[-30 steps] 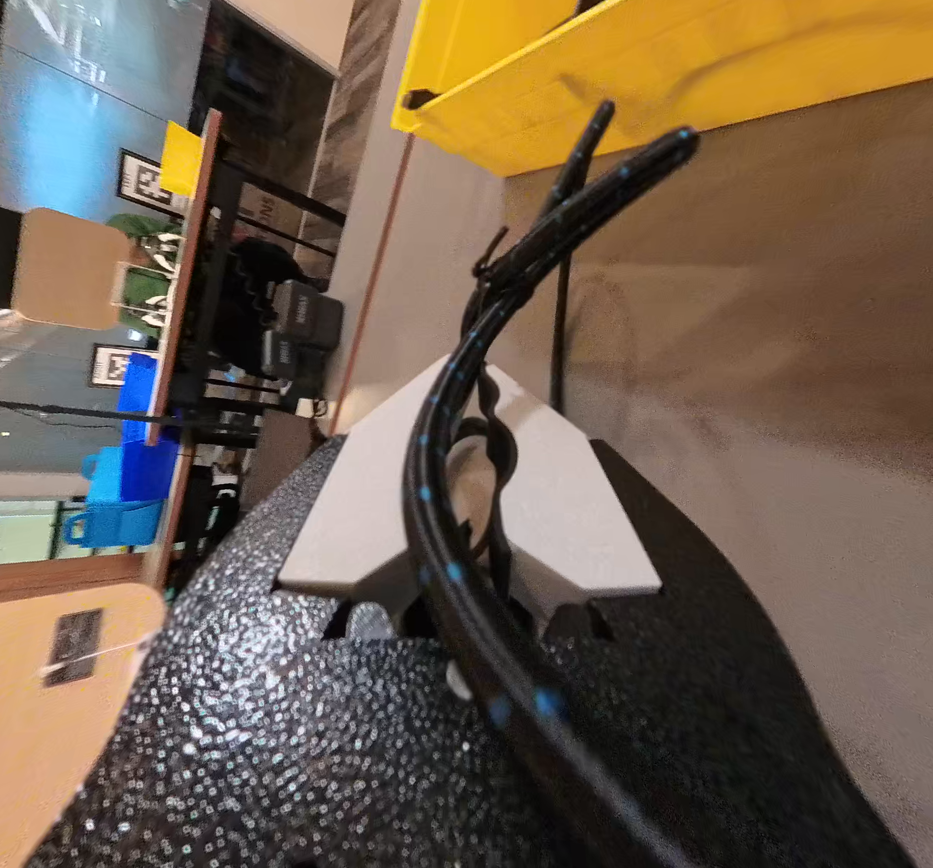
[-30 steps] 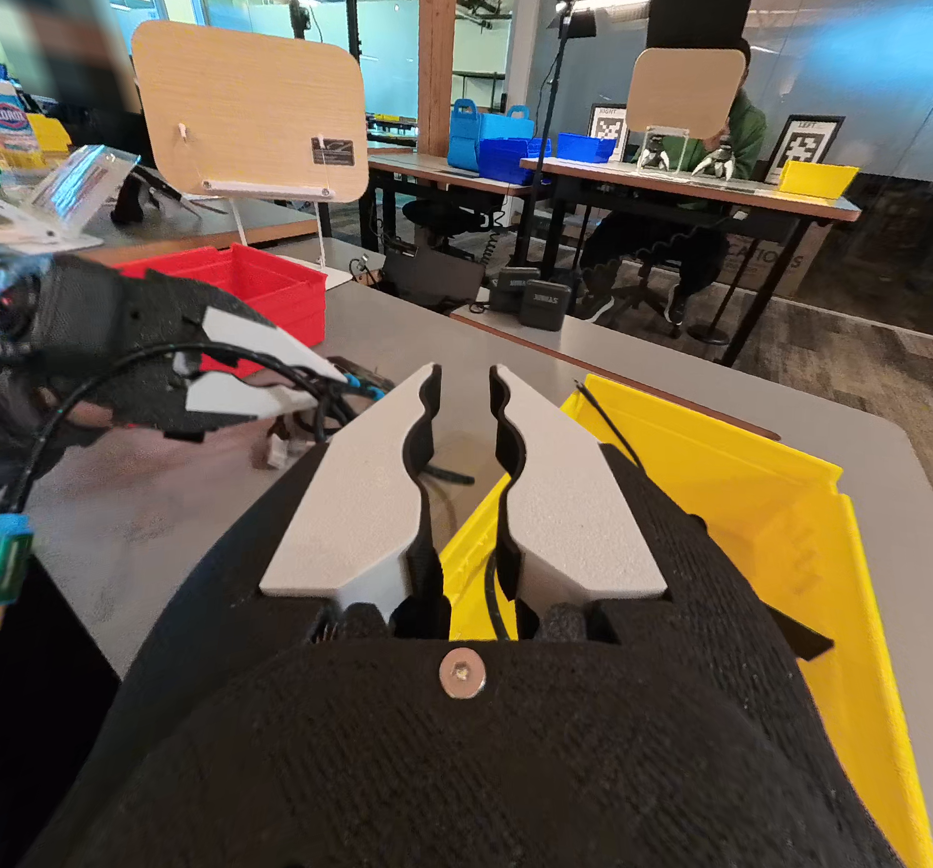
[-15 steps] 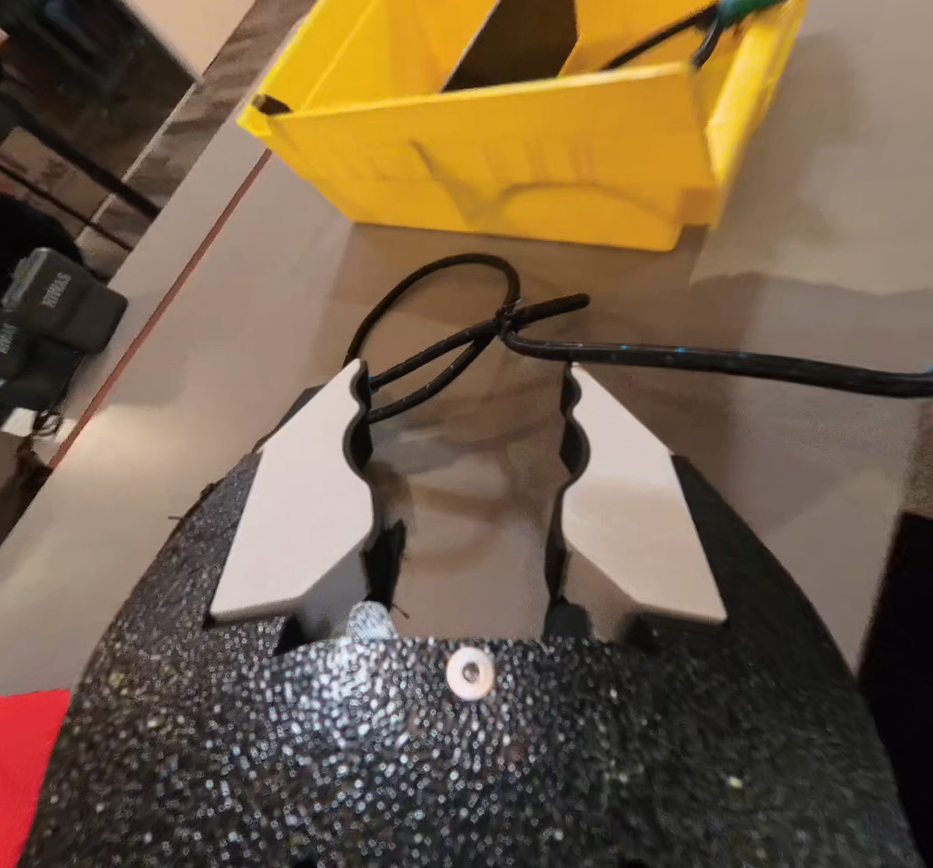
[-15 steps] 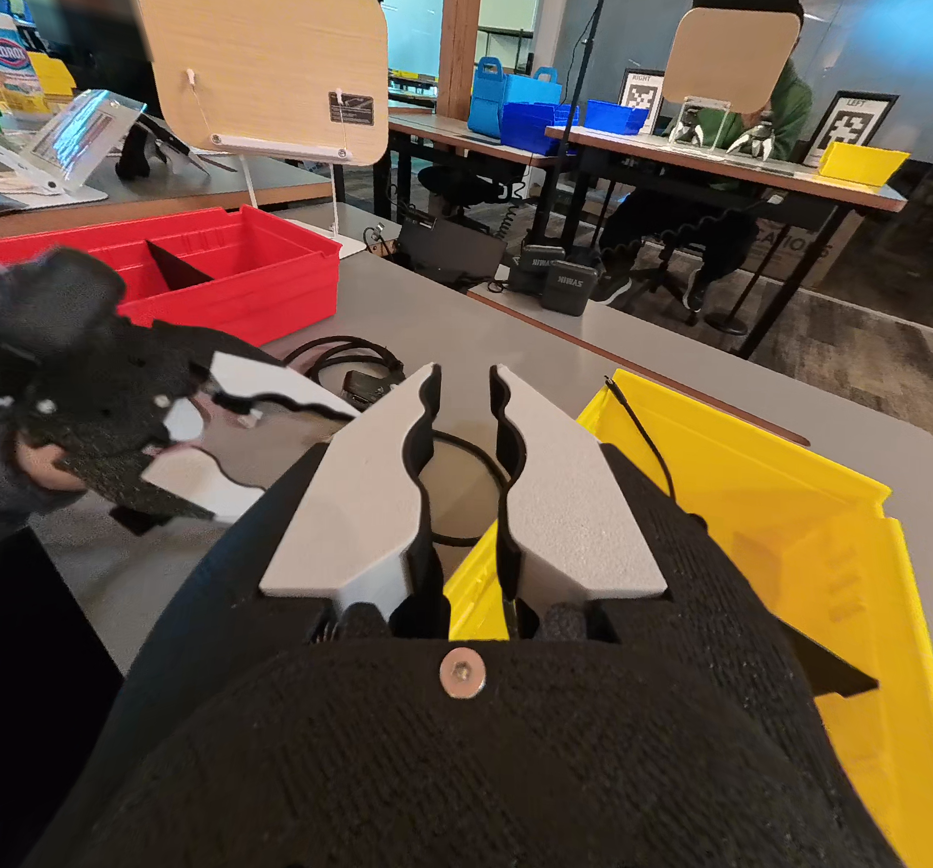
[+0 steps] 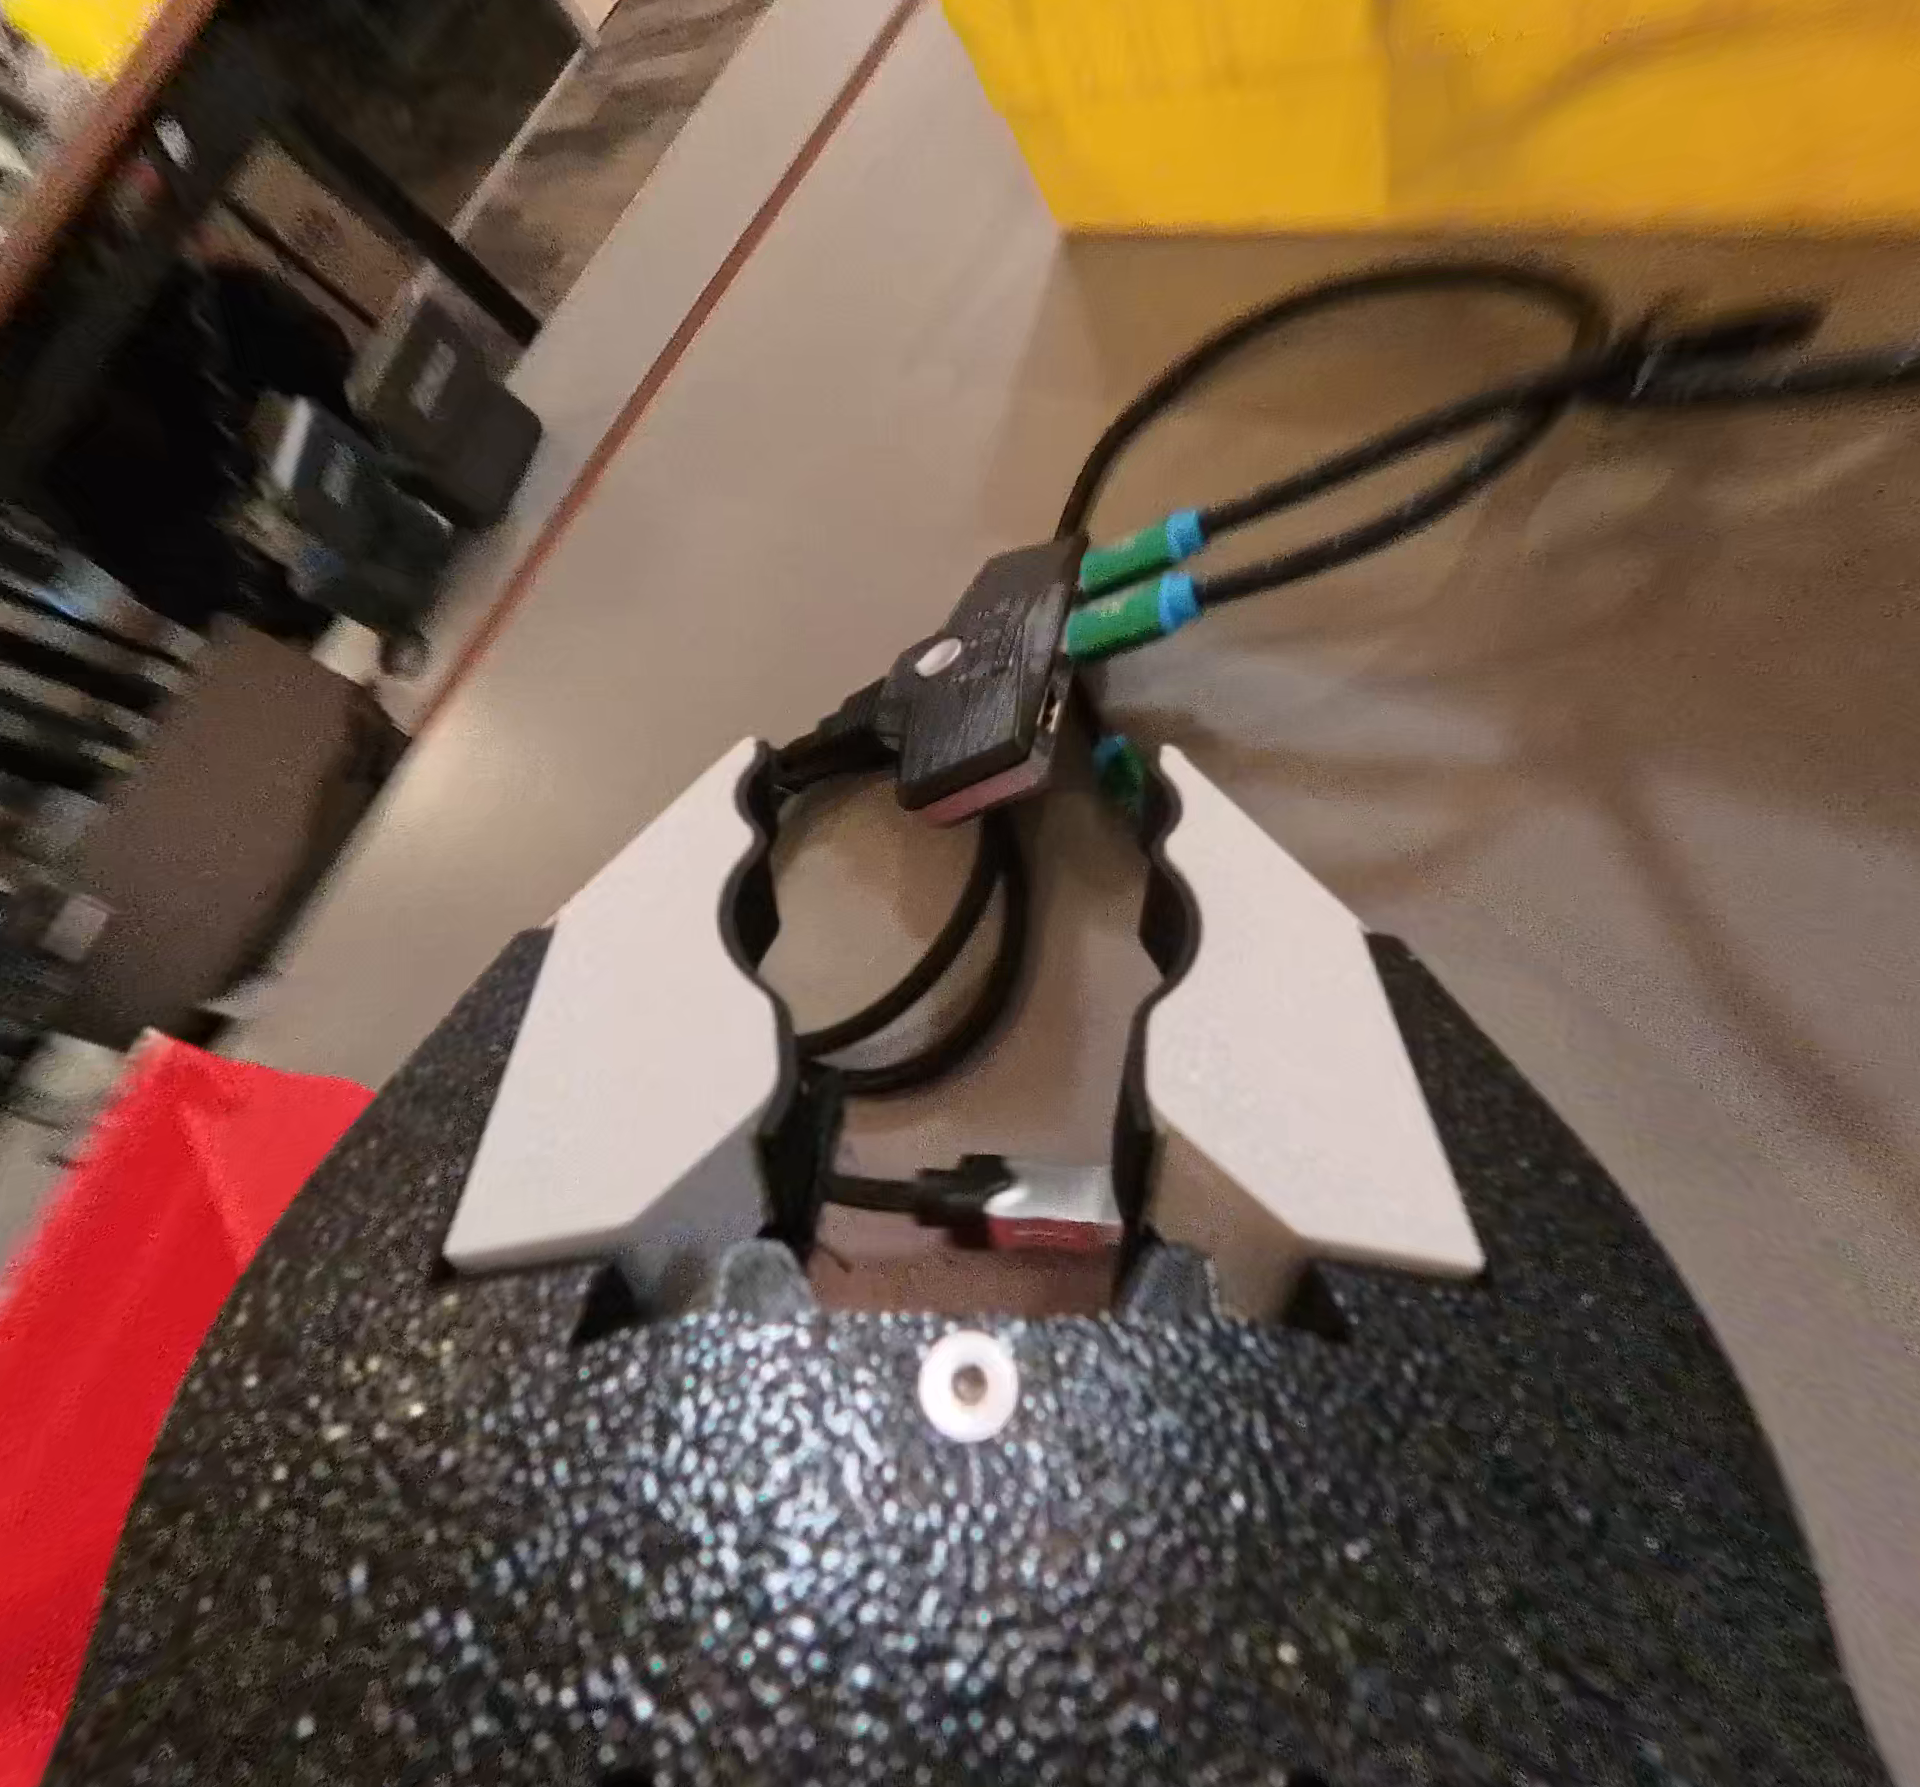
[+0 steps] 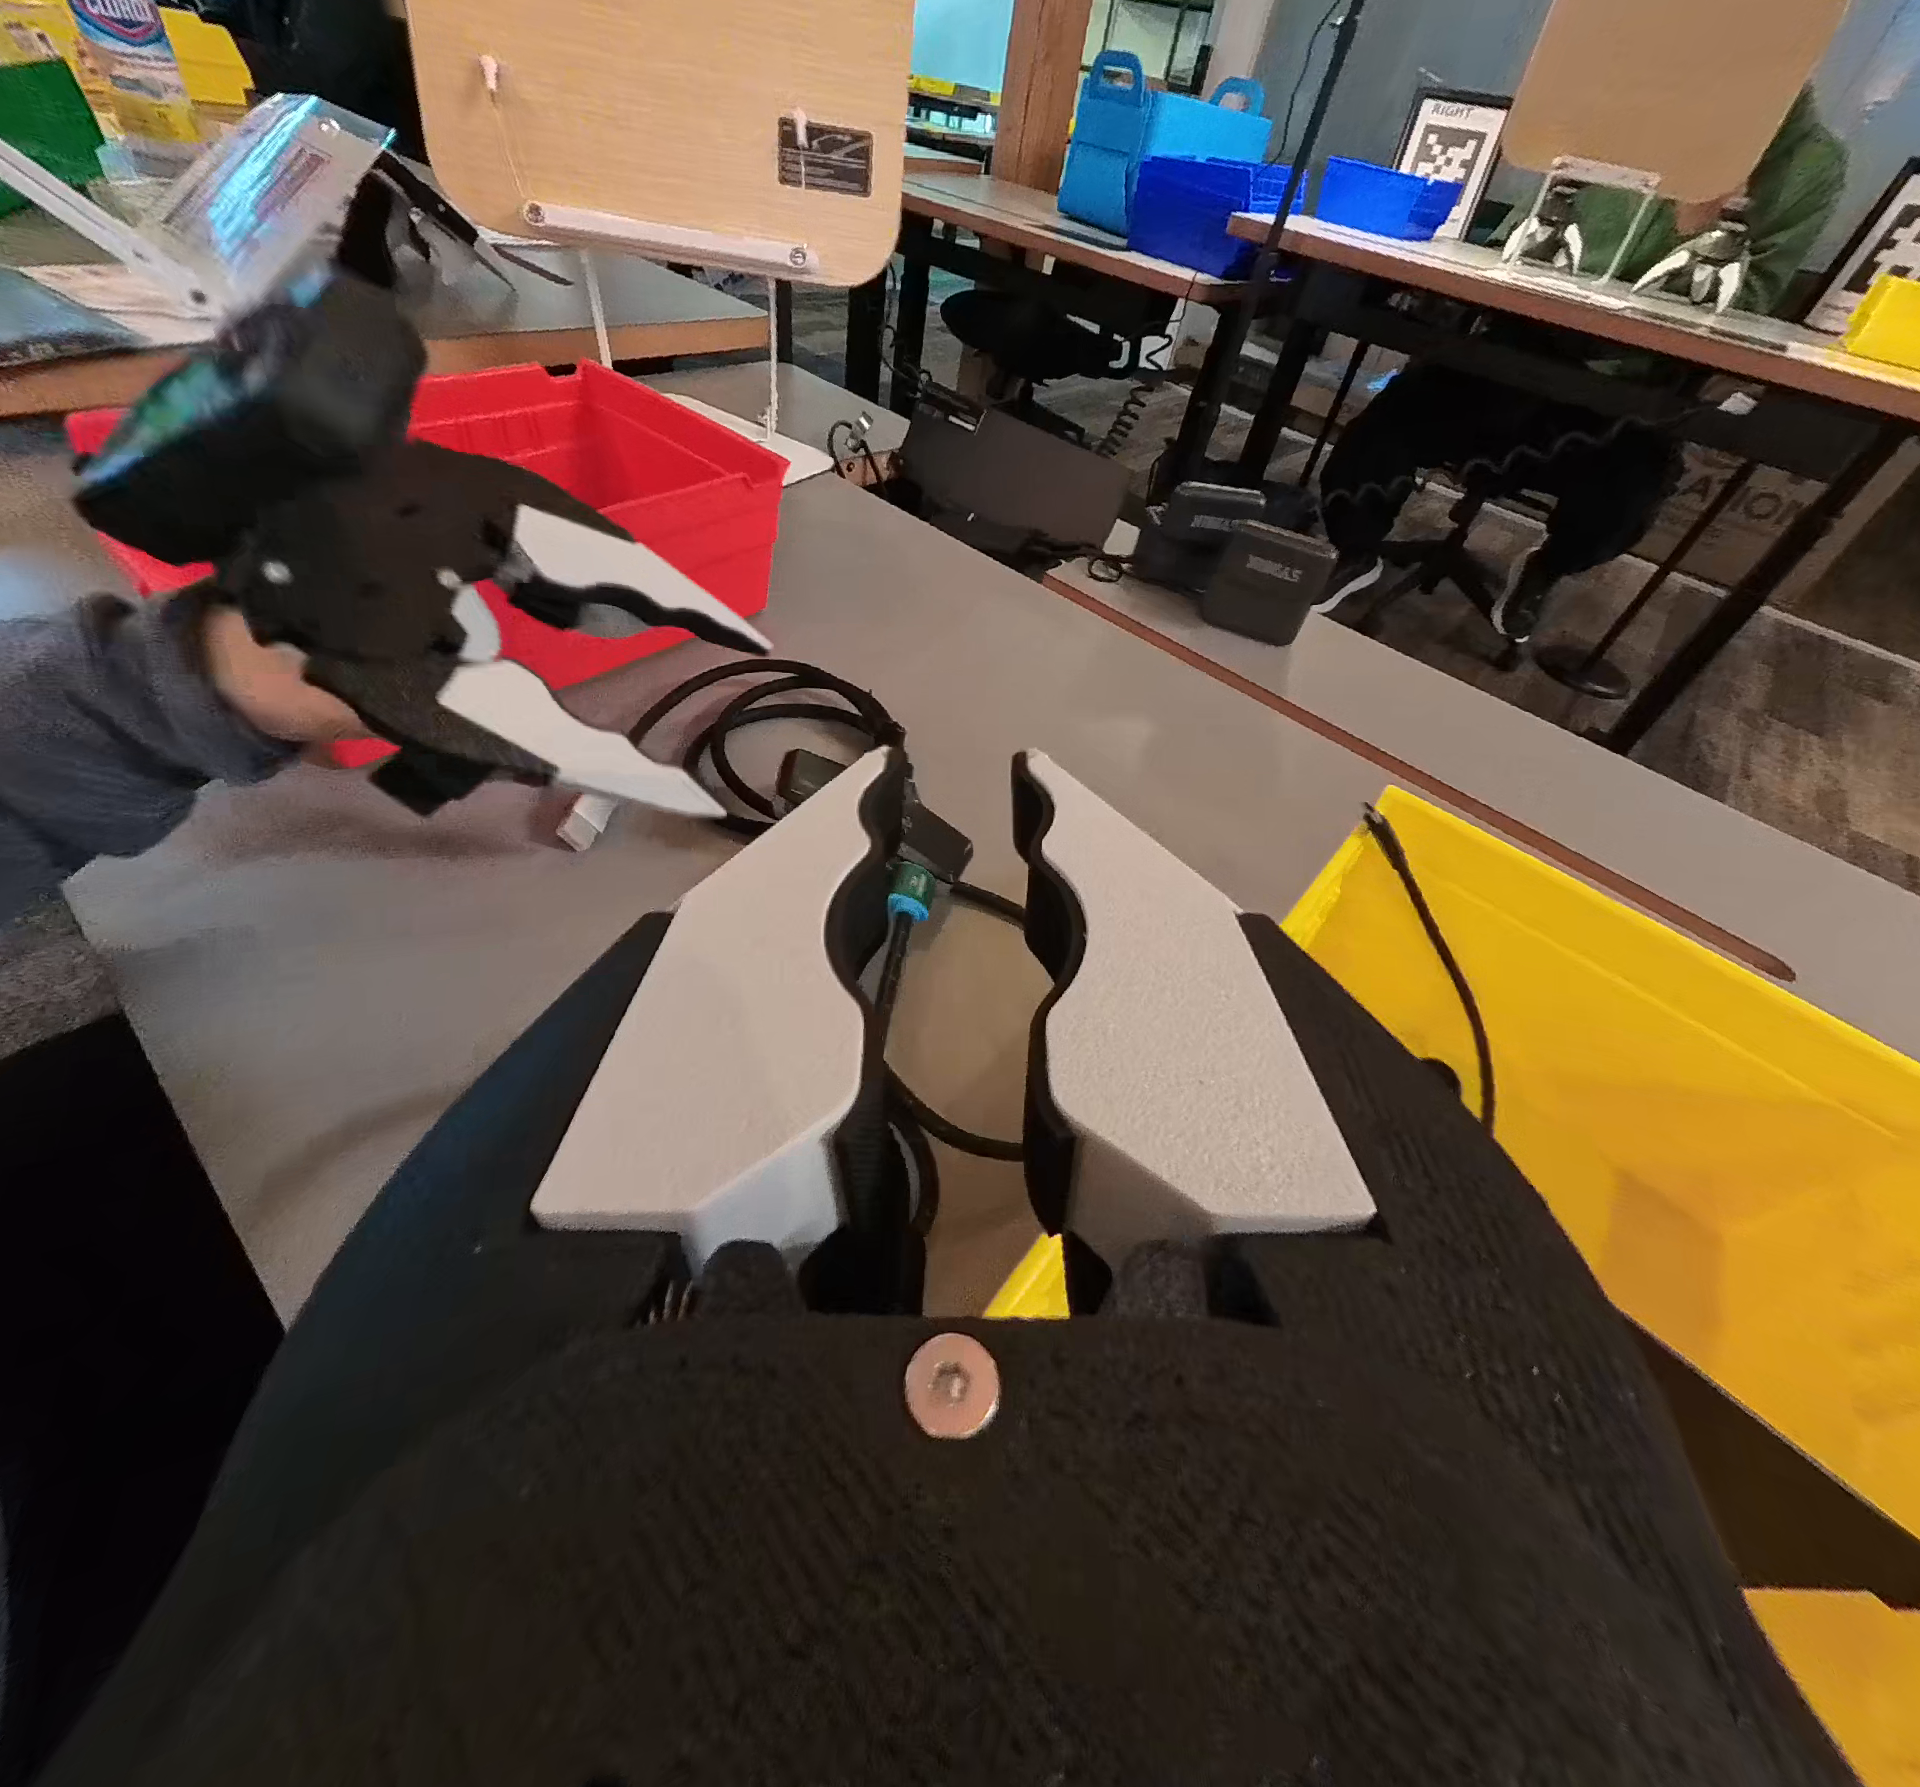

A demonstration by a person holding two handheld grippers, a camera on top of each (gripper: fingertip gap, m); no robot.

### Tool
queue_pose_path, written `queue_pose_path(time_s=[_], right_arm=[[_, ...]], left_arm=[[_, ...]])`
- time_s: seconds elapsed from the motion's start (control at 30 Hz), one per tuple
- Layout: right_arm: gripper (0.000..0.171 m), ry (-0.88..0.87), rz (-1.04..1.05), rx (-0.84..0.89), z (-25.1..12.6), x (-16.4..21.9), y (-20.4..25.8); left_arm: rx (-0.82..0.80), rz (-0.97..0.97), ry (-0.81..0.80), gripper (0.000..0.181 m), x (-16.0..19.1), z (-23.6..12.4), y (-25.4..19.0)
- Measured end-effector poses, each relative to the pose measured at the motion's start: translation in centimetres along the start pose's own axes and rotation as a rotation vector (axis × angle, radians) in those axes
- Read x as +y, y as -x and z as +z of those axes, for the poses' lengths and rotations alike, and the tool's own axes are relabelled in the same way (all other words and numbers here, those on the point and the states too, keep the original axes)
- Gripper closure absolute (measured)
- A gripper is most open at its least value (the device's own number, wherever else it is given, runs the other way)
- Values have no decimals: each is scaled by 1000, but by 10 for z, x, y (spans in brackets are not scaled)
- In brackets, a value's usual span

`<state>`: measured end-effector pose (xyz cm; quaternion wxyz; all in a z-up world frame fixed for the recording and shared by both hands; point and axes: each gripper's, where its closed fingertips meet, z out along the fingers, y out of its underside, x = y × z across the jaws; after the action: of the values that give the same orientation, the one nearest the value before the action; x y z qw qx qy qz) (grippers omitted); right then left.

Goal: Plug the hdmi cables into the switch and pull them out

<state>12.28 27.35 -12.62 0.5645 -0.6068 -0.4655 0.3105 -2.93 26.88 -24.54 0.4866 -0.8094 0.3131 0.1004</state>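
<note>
Your left tool hangs wide open, holding nothing, just short of the small black HDMI switch box on the grey tabletop. Two green-ended black cables sit plugged in; pulling them remains. Your right tool is part open, empty. Beyond, the yellow plastic bin holds a thin black wire; the red bin's contents are hidden.

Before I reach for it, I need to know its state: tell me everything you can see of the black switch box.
The switch is a small flat black box, plastic by its look, with a pale round button on top. It sits tilted on the grey table. Two green plugs sit in one end; a black lead leaves the other. Neither gripper touches it.
</note>
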Motion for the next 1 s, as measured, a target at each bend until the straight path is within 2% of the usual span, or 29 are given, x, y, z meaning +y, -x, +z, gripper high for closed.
queue_pose_path(time_s=[0.03, 0.2, 0.3, 0.43, 0.5, 0.6, 0.73, 0.8, 0.9, 1.0], right_arm=[[152, 3, -4, -4, 1, 0, 1], [152, 7, -6, -21, 3, 1, 5], [152, 13, 1, -26, 5, 3, 4], [152, 11, 11, -37, 6, 4, 4], [152, 12, 11, -50, 8, 6, 6], [149, 12, -36, -104, 15, 9, 17], [128, 99, -234, -173, 33, 33, 38], [124, 182, -349, -180, 43, 51, 46], [126, 260, -463, -139, 58, 67, 46], [124, 323, -520, -156, 64, 80, 52]], left_arm=[[-14, 122, 27, 112, 3, 6, -2], [-53, 471, 90, 126, 13, 35, -7], [-132, 711, 143, 148, 20, 49, 0], [-241, 867, 170, 152, 22, 63, 7], [-255, 877, 190, 163, 26, 67, 9], [-243, 789, 180, 162, 23, 64, 8], [-196, 694, 173, 162, 14, 46, 1], [-154, 660, 180, 163, 10, 34, -4], [-124, 679, 190, 162, 6, 19, -11], [-195, 745, 200, 162, 1, 8, -10]])
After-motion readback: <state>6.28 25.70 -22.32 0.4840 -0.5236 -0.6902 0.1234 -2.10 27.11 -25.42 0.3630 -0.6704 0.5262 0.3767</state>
